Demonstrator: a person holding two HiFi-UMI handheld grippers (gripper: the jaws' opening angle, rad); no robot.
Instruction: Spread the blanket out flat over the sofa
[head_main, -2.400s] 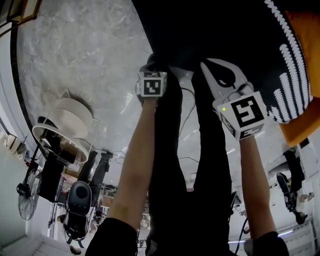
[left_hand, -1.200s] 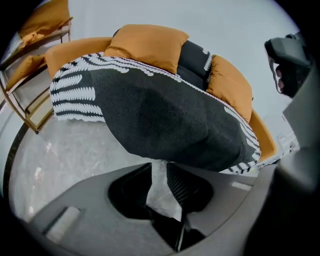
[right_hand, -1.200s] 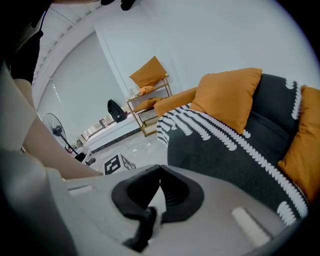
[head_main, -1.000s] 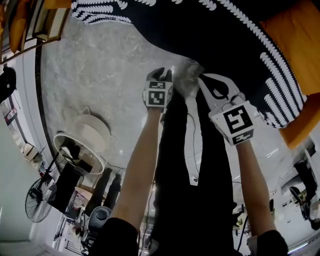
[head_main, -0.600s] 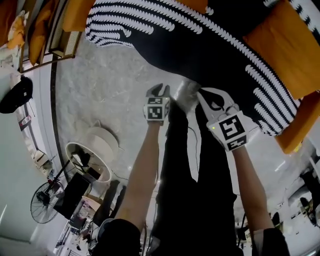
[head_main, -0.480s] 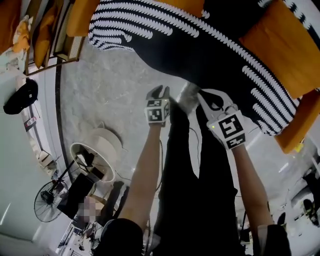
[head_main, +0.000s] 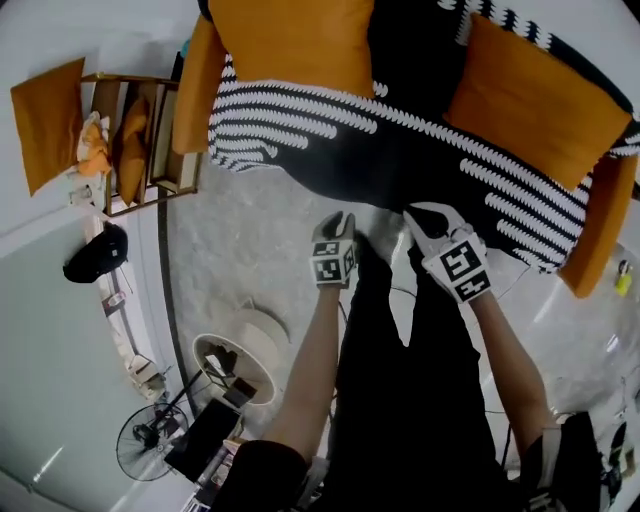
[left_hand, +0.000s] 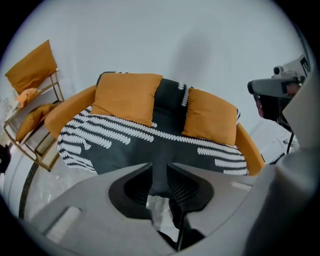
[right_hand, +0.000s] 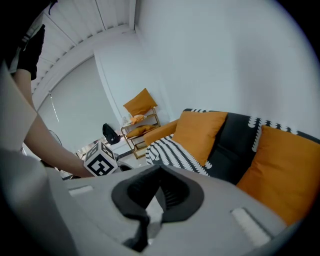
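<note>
A black blanket with white stripes (head_main: 400, 150) lies across the seat of an orange sofa (head_main: 600, 230) and runs up its back between two orange cushions (head_main: 290, 40) (head_main: 540, 95). My left gripper (head_main: 343, 218) hangs over the marble floor just short of the blanket's front edge. Its jaws stand a little apart with nothing between them, and the blanket (left_hand: 150, 145) shows beyond the left gripper (left_hand: 162, 167). My right gripper (head_main: 418, 215) hovers beside it, also off the blanket, its tips together and empty. The right gripper (right_hand: 160, 170) points at the sofa's left end.
A gold rack (head_main: 140, 140) with orange cushions stands left of the sofa, with a black bag (head_main: 95, 255) on the floor below it. A round white stool (head_main: 245, 350) and a fan (head_main: 150, 440) sit at the lower left. A person's black trouser legs (head_main: 400, 400) fill the bottom centre.
The head view has swung up, so the whole sofa and both cushions now show. Both grippers have drawn back from the blanket's front edge and now sit over the floor. Their jaws look unchanged.
</note>
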